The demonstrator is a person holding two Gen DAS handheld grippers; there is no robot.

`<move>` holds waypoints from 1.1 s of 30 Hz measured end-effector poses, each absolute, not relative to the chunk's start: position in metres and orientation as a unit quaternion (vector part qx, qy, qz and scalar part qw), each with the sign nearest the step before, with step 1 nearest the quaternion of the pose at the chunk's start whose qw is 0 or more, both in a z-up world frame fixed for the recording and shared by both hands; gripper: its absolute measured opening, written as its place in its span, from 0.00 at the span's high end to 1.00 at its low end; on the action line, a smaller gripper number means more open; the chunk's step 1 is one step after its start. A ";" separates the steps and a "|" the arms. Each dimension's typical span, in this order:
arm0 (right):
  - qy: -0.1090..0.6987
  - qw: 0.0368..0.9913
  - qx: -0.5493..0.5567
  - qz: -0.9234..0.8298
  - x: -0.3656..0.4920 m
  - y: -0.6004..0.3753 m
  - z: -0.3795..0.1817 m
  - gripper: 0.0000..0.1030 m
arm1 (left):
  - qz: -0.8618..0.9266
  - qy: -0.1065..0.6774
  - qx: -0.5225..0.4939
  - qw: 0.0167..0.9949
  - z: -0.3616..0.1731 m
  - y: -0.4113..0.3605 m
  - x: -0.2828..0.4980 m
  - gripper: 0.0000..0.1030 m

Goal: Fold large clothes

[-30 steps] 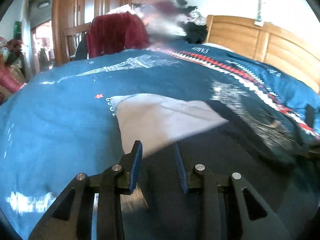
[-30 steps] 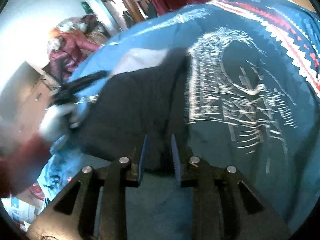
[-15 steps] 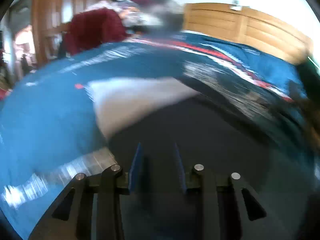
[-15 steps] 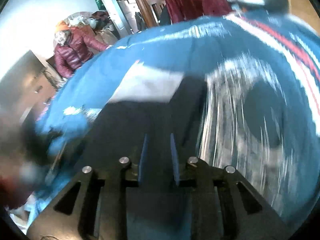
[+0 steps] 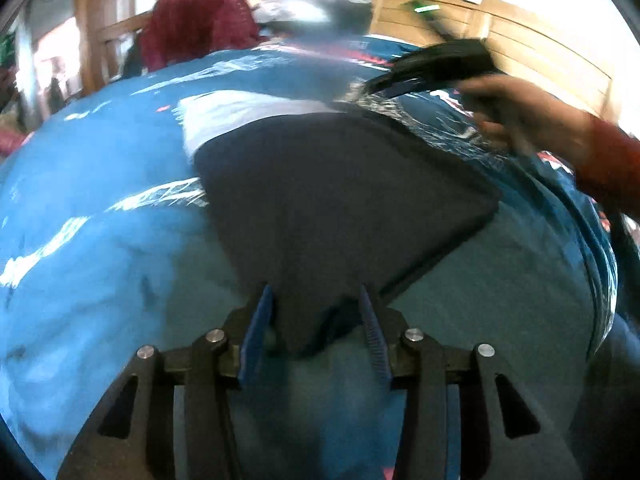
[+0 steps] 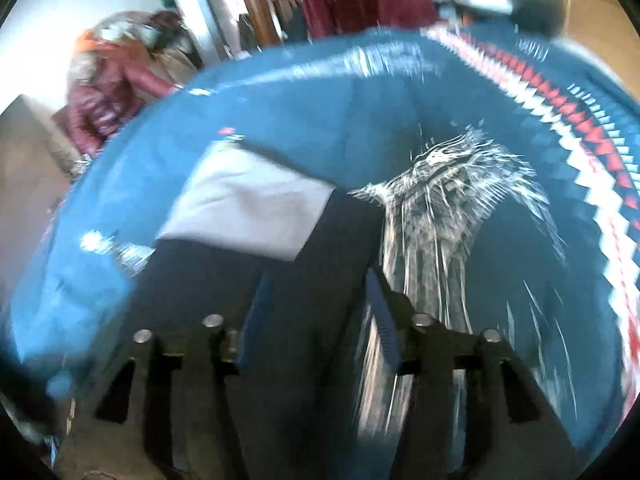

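Lying flat on the blue bedspread (image 5: 88, 184), a dark folded garment (image 5: 332, 196) is shown with a pale grey panel (image 5: 240, 114) at its far end; the bedspread serves as the reference surface throughout. From the left wrist view, the left gripper (image 5: 316, 320) is seen low over the bedspread at the garment's near corner, its blue fingers (image 5: 256, 324) set apart, one on either side of that corner, with a gap visible between each finger and the cloth; nothing is gripped by it. Across the garment, above the white line print (image 5: 420, 120) on the bedspread, the right gripper (image 5: 384, 84) is seen held in a hand (image 5: 516, 114) with a red sleeve (image 5: 612, 168); blur prevents its jaw spacing from being read there. In the right wrist view the right gripper (image 6: 316, 300) is seen with its fingers parted over the dark garment (image 6: 280, 300), no cloth being clamped between them, though the picture is smeared. The grey panel (image 6: 244, 208) lies beyond the fingers, and the white print (image 6: 440, 208) lies on the bedspread (image 6: 300, 112) just beside the garment. A red and white zigzag band (image 6: 584, 148) crosses the bedspread further out. Beyond the bedspread's far edge, a maroon cloth (image 5: 196, 26) is draped on a chair, and a wooden headboard (image 5: 532, 52) is visible.
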State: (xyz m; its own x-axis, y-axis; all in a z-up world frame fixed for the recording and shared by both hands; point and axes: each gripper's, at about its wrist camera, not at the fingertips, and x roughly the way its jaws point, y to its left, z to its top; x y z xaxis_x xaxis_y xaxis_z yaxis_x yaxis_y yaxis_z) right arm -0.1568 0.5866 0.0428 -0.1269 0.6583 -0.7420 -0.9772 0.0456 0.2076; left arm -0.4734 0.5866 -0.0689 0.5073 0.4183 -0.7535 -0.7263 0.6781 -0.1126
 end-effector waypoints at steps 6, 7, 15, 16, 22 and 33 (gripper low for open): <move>0.364 0.656 -0.221 0.623 -0.212 0.448 0.026 0.20 | 0.451 0.360 -0.246 0.778 -0.067 0.583 -0.497 0.36; 0.363 0.659 -0.227 0.617 -0.217 0.435 0.020 0.19 | 0.466 0.367 -0.251 0.765 -0.071 0.584 -0.497 0.36; 0.376 0.661 -0.327 0.560 -0.236 0.417 -0.053 0.07 | 0.518 0.372 -0.301 0.709 -0.111 0.596 -0.494 0.17; 0.367 0.668 -0.323 0.561 -0.236 0.414 -0.056 0.00 | 0.524 0.373 -0.299 0.705 -0.111 0.596 -0.492 0.16; 0.371 0.673 -0.305 0.563 -0.228 0.418 -0.059 0.00 | 0.551 0.352 -0.310 0.691 -0.117 0.598 -0.489 0.07; 0.373 0.670 -0.291 0.572 -0.228 0.420 -0.060 0.00 | 0.554 0.348 -0.301 0.694 -0.122 0.595 -0.489 0.05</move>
